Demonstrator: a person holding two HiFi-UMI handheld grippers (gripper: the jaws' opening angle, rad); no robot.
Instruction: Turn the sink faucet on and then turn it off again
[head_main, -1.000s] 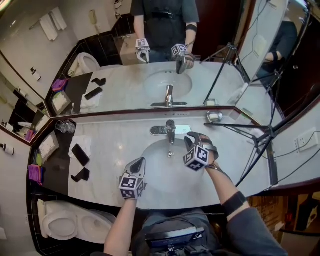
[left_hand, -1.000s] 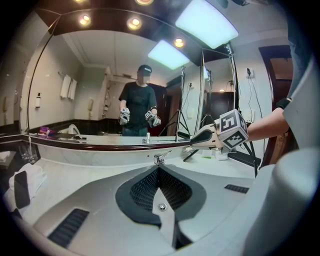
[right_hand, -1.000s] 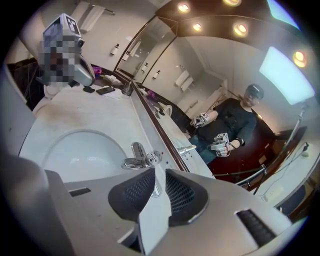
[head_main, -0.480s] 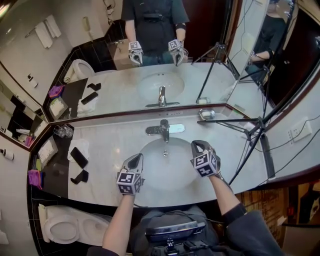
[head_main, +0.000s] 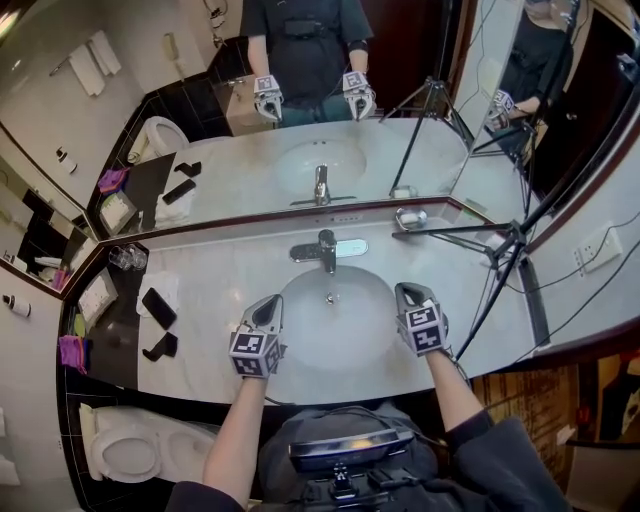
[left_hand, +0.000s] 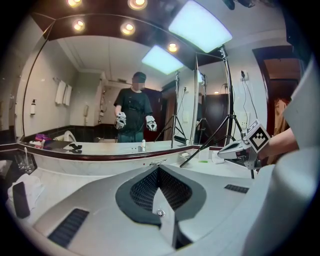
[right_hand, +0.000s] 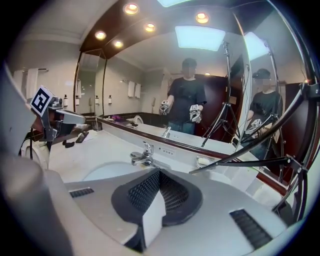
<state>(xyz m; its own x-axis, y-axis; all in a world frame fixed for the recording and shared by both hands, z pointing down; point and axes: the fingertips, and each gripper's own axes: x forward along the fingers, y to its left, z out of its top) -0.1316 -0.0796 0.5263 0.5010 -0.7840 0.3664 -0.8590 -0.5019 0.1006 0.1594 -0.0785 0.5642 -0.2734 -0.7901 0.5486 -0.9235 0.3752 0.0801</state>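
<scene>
Whether water runs from the faucet (head_main: 326, 248) is too small to tell in the head view. The right gripper's (right_hand: 160, 172) own body covers the near half of the basin (right_hand: 105, 172) in the right gripper view. In the left gripper view the left gripper (left_hand: 159, 170) hides the basin wholly. The tripod (head_main: 517, 238) is cut off by the head view's right edge.

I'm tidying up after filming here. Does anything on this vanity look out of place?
A black tripod leg reaches across the counter, ending beside the soap dish right of the faucet; odd for a vanity. Nothing looks spilled or broken.
</scene>
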